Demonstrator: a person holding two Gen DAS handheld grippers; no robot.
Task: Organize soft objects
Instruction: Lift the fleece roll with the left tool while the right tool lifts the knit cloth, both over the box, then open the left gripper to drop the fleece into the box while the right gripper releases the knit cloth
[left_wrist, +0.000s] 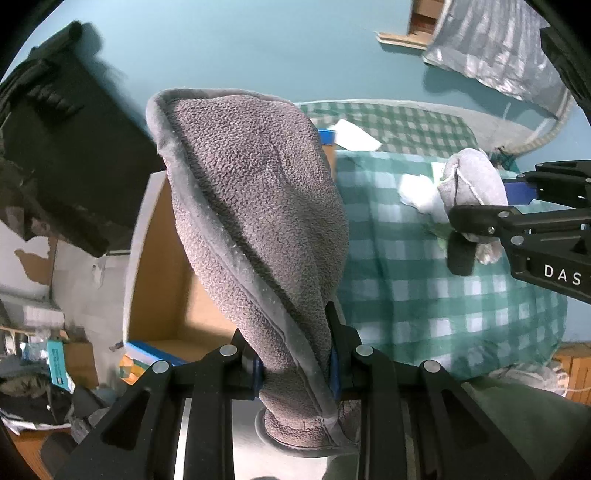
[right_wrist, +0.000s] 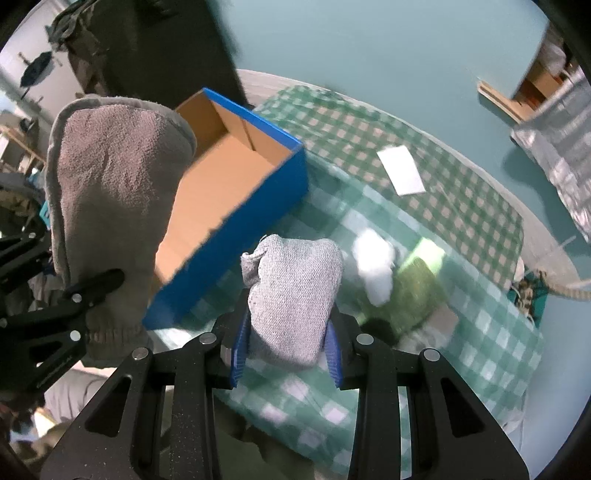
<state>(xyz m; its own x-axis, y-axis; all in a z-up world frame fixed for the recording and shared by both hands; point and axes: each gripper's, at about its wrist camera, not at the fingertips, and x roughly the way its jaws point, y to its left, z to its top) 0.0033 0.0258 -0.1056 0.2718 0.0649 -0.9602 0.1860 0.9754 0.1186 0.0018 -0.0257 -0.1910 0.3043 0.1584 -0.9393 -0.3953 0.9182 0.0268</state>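
Left gripper (left_wrist: 295, 369) clamping a brown fleece cloth (left_wrist: 255, 206) above the box (right_wrist: 236, 184), right gripper (right_wrist: 286, 343) pinching a grey sock (right_wrist: 295, 291) over the checked cloth (right_wrist: 461, 332).

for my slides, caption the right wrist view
Right hand-held gripper holds a grey sock beside the open blue box.

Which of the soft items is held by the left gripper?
The dark grey fleece cloth, clamped in the left gripper; the right gripper holds a smaller, paler grey sock.
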